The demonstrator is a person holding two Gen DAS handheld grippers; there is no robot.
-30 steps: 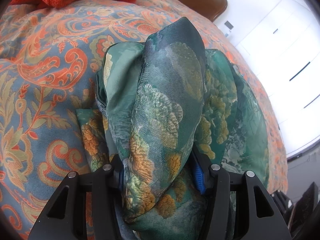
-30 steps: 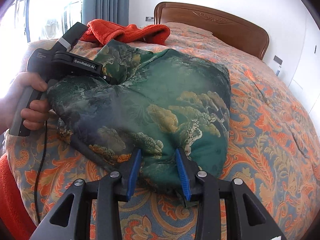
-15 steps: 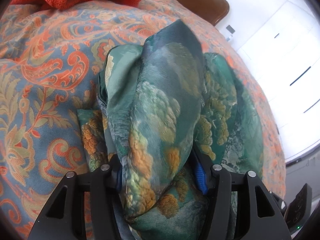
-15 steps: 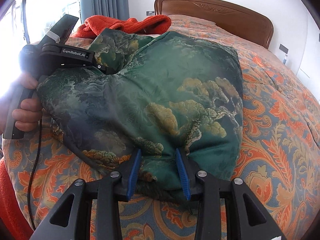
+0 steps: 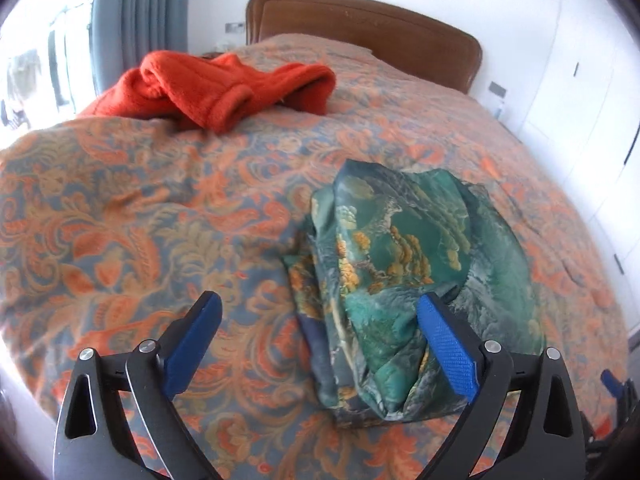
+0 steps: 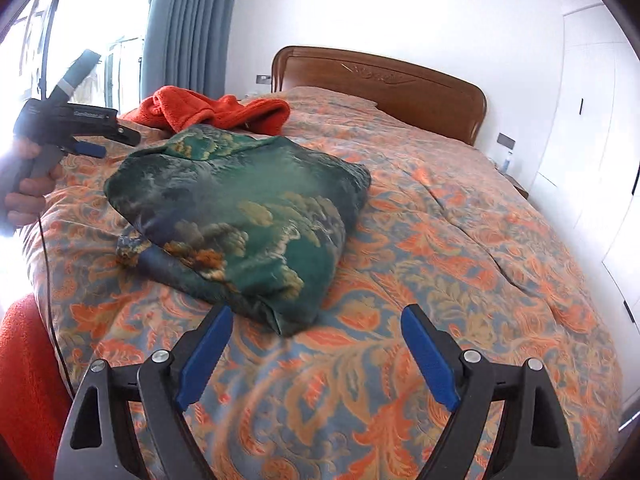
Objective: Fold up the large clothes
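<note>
A folded green garment with gold cloud patterns lies as a thick bundle on the patterned bedspread. My left gripper hovers above its near end, jaws opening wide, pads off the cloth. In the right wrist view the same green garment lies ahead and to the left. My right gripper is drawn back from its near corner, jaws opening, with nothing between the blue pads. The left gripper shows at far left, held by a hand.
A crumpled orange fleece garment lies near the far left of the bed, before the wooden headboard. Blue curtains and a bright window are at left, white wardrobe doors at right. More orange cloth sits at the lower left.
Both grippers let go of the green garment and pulled back and up from it. Their jaws went from clamped on the cloth to wide apart. The bundle now lies flat on the bed.
</note>
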